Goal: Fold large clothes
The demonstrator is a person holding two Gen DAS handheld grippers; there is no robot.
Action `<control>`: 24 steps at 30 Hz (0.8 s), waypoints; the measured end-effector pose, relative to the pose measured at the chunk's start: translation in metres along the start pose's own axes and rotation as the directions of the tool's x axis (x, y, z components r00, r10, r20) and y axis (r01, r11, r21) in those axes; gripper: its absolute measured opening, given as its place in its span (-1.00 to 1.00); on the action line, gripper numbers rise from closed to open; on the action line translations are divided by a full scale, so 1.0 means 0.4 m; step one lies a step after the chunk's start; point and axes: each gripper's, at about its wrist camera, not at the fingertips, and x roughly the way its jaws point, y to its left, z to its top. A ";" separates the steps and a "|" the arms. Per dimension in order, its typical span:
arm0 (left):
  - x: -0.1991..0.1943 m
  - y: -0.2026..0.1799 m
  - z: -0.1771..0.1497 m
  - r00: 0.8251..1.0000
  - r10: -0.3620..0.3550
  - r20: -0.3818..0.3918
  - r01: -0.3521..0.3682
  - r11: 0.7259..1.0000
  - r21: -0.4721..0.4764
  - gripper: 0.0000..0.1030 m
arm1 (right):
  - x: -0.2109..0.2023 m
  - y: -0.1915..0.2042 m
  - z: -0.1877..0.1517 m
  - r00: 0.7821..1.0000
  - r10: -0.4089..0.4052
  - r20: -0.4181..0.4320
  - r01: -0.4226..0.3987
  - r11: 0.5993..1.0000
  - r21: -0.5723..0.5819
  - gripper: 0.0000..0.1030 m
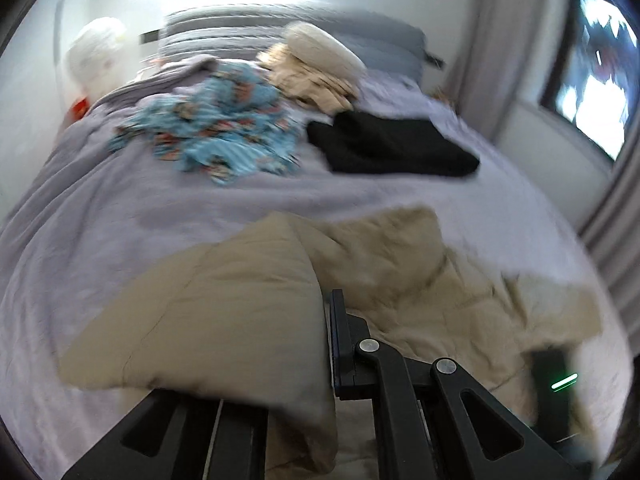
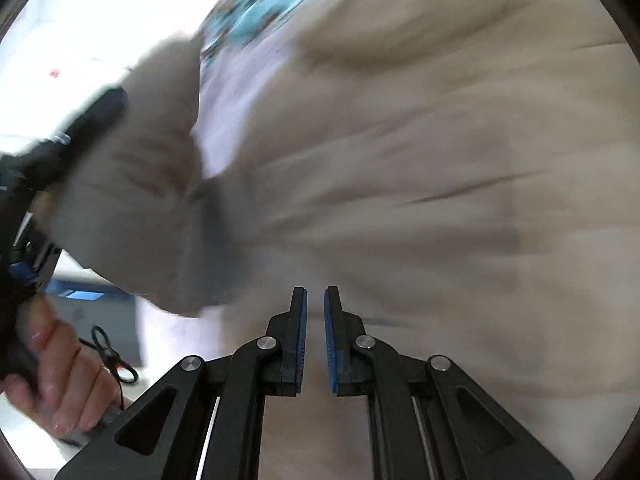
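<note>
A large beige garment (image 1: 360, 280) lies crumpled on the lilac bedspread (image 1: 120, 208) near the bed's front edge. My left gripper (image 1: 326, 320) is shut on a fold of it; the cloth drapes over and hides the left finger. In the right wrist view the beige garment (image 2: 400, 160) fills the frame. My right gripper (image 2: 315, 312) hangs just above it, its blue pads (image 2: 329, 340) a narrow gap apart with nothing between them. The left gripper (image 2: 80, 128) and the hand holding it (image 2: 52, 364) show at that view's left edge.
Further up the bed lie a blue floral garment (image 1: 224, 128), a folded black garment (image 1: 392, 144) and a tan pile (image 1: 316, 84) by a pillow (image 1: 324, 48). A grey headboard (image 1: 240, 28), a curtain (image 1: 484, 40) and a window (image 1: 596, 72) stand behind.
</note>
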 end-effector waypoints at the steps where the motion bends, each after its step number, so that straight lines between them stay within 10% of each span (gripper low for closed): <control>1: 0.042 -0.056 -0.020 0.999 0.023 -0.023 -0.022 0.999 0.048 -0.82 | -0.039 -0.036 0.002 0.998 -0.057 0.027 0.057 0.998 0.003 -0.82; 5: 0.168 -0.174 -0.123 0.984 0.161 -0.080 -0.139 0.963 0.232 -0.62 | -0.162 -0.187 -0.006 0.977 -0.199 0.076 0.195 0.979 0.061 -0.80; 6: 0.188 -0.187 -0.147 0.980 0.179 -0.092 -0.149 0.953 0.265 -0.41 | -0.170 -0.206 -0.007 0.975 -0.211 0.075 0.206 0.976 0.071 -0.80; 8: 0.207 -0.200 -0.191 0.975 0.187 -0.118 -0.146 0.945 0.294 0.63 | -0.178 -0.245 0.000 0.973 -0.218 0.072 0.212 0.973 0.088 -0.80; 9: 0.205 -0.198 -0.205 0.974 0.197 -0.116 -0.154 0.941 0.302 0.69 | -0.189 -0.244 0.001 0.974 -0.215 0.070 0.208 0.974 0.092 -0.80; 14: 0.121 -0.185 -0.224 0.973 0.200 -0.115 -0.158 0.940 0.304 0.69 | -0.193 -0.260 0.010 0.976 -0.207 0.069 0.202 0.976 0.076 -0.76; 16: 0.064 -0.145 -0.214 0.979 0.178 -0.095 -0.149 0.956 0.254 0.69 | -0.237 -0.259 -0.009 0.974 -0.214 0.072 0.212 0.977 0.040 -0.34; 18: -0.012 -0.093 -0.215 0.979 0.193 -0.059 -0.178 0.964 0.197 0.69 | -0.247 -0.210 -0.004 0.973 -0.212 0.092 0.216 0.976 -0.029 0.58; 24: -0.065 0.171 -0.239 0.909 0.405 -0.100 -0.412 0.908 -0.071 0.69 | -0.195 0.048 0.004 0.969 -0.185 0.162 0.234 0.899 -0.369 0.58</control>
